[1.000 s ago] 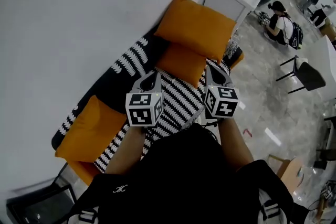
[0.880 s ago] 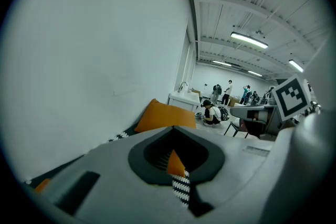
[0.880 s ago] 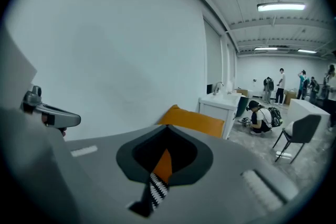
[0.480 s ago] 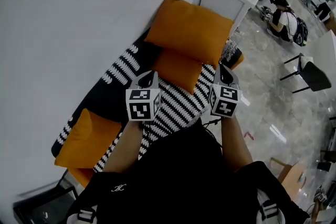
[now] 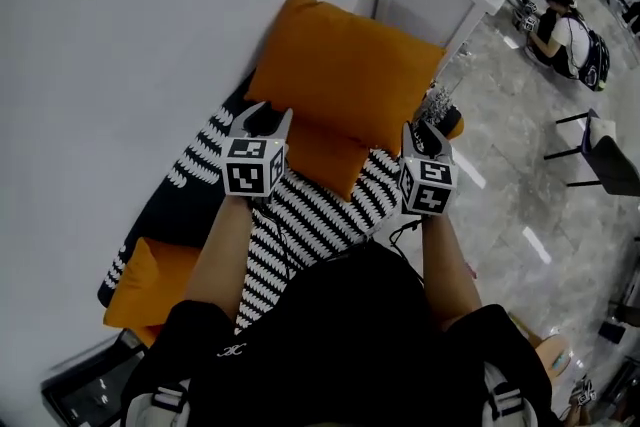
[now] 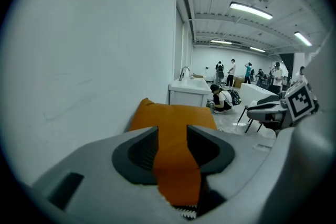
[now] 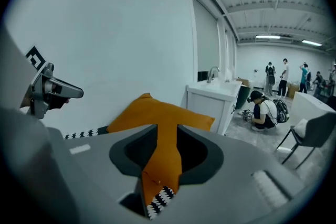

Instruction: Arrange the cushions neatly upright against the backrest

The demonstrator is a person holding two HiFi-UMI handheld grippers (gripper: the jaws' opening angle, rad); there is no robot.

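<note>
Left claw (image 5: 262, 119): opening, small orange cushion (image 5: 325, 153) between.
Right claw (image 5: 428, 131): same.
Risk: loosened cushion perhaps slumps forward.

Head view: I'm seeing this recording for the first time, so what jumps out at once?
The large orange cushion propped upright at the white wall near the top strikes first, with a smaller orange cushion lying in front of it. The left gripper and right gripper flank that smaller cushion, jaws opening with orange fabric showing between them, above a black-and-white zigzag cushion.
</note>
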